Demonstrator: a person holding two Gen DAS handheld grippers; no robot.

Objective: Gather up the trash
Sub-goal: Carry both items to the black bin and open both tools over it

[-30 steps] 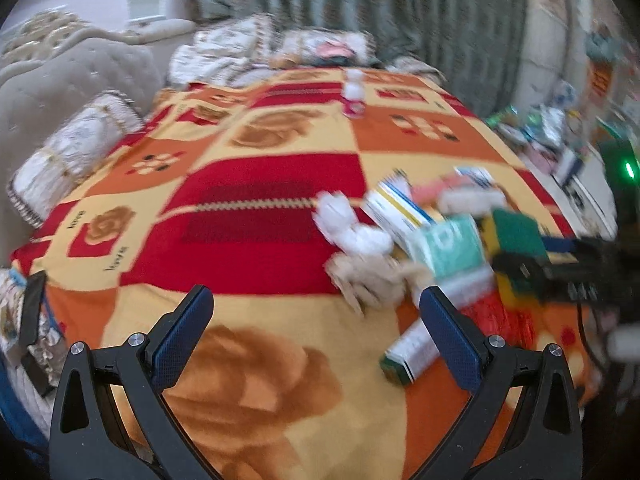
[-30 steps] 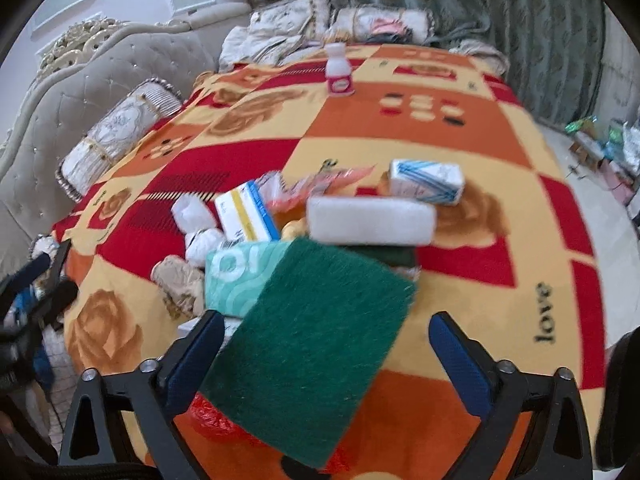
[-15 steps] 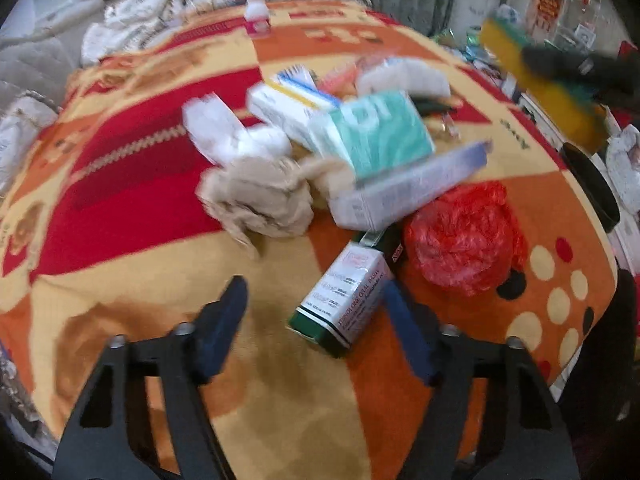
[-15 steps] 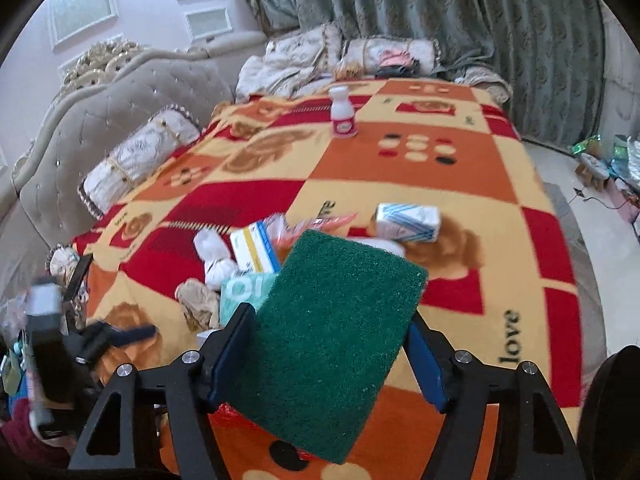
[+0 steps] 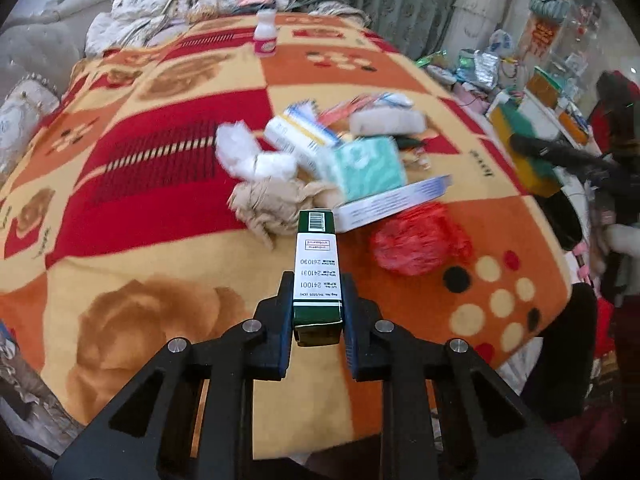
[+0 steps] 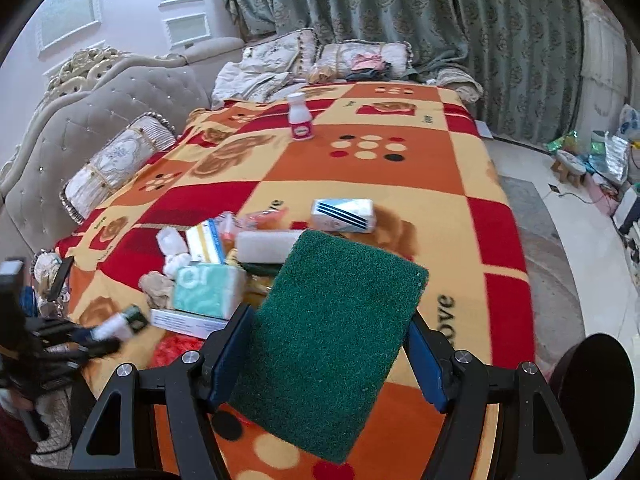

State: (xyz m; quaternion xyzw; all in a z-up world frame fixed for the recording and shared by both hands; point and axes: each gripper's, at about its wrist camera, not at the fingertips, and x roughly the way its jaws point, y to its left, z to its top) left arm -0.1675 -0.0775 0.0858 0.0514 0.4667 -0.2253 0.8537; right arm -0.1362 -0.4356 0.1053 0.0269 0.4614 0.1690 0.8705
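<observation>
The left gripper (image 5: pixel 316 304) is pinching a green box (image 5: pixel 316 264); the right gripper (image 6: pixel 332 352) is clamping a scouring pad (image 6: pixel 332 340), whose yellow side is showing only in the left view.

1. Blanket (image 6: pixel 360 176): red, orange and cream checks, brown roses, dots.
2. Sponge (image 6: pixel 332 352): dark green.
3. Box (image 5: pixel 317 264): green and white, barcode.
4. Bag (image 5: pixel 416 244): red.
5. Curtain (image 6: pixel 440 20): grey-green, patterned.
</observation>
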